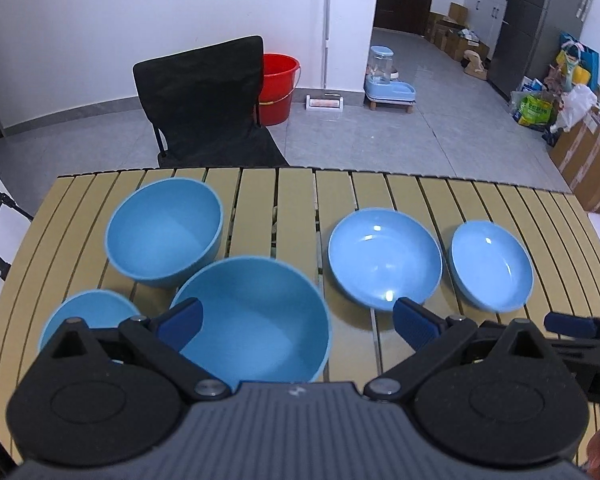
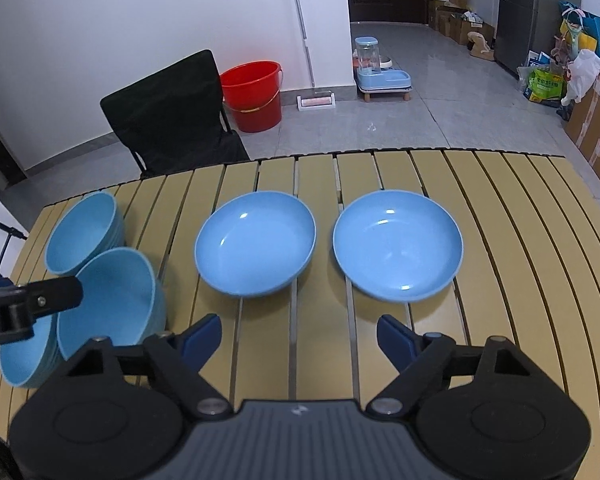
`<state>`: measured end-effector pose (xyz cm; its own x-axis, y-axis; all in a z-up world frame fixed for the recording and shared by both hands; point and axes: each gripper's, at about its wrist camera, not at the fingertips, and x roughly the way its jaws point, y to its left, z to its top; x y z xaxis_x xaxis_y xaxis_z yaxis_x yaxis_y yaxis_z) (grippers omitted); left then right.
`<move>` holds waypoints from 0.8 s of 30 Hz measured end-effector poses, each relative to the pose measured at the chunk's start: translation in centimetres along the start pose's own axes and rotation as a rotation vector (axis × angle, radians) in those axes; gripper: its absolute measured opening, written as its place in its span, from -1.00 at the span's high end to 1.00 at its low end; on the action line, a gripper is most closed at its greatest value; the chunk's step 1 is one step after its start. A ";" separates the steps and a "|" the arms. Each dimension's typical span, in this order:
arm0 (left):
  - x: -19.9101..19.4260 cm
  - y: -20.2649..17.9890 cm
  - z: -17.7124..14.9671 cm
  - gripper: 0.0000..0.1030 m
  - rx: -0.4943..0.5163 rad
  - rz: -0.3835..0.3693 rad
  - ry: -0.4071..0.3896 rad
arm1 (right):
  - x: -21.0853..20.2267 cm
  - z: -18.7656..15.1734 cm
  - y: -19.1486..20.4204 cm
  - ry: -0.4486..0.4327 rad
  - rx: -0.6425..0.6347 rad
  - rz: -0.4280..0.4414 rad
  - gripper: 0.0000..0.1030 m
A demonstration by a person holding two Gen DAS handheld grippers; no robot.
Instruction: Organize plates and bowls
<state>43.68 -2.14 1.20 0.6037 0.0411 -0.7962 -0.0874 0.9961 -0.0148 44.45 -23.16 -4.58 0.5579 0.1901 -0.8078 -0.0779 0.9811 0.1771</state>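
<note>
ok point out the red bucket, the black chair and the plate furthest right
red bucket (image 2: 256, 96), right wrist view, front of its wall
black chair (image 2: 168, 112), right wrist view, middle of the backrest
rightmost plate (image 2: 398, 248), right wrist view, centre of its inside

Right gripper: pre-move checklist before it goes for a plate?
1. Right gripper open, nothing between its fingers: ok.
2. Left gripper open, holding nothing: ok.
3. Left plate and right plate flat on the table, apart from each other: ok.
4. Both plates empty: ok.
5. Three bowls stand left of the plates, clear of them: ok.
6. Whether the bowls touch one another: cannot tell.
</note>
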 end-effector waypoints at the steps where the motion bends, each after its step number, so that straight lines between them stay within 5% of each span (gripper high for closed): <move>1: 0.4 -0.1 0.7 -1.00 -0.007 0.002 0.001 | 0.4 0.4 0.0 0.001 0.000 -0.001 -0.63; 8: 3.0 -0.8 3.7 -1.00 -0.026 0.033 -0.002 | 2.7 3.4 0.1 -0.006 -0.013 0.009 -0.47; 15: 6.2 -1.2 5.8 -0.97 -0.048 0.053 0.006 | 5.3 5.6 -0.1 -0.009 -0.023 0.025 -0.03; 21: 8.5 -2.1 6.5 -0.49 -0.031 0.028 0.036 | 7.4 7.0 -0.3 0.000 -0.029 0.042 0.38; 24: 9.7 -2.4 6.6 -0.27 -0.032 0.023 0.053 | 8.2 7.5 0.1 -0.003 -0.044 0.040 0.40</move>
<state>54.99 -3.59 -2.49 0.5586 0.0594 -0.8273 -0.1271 0.9918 -0.0146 55.27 -21.79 -6.99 0.5564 0.2292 -0.7987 -0.1367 0.9733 0.1841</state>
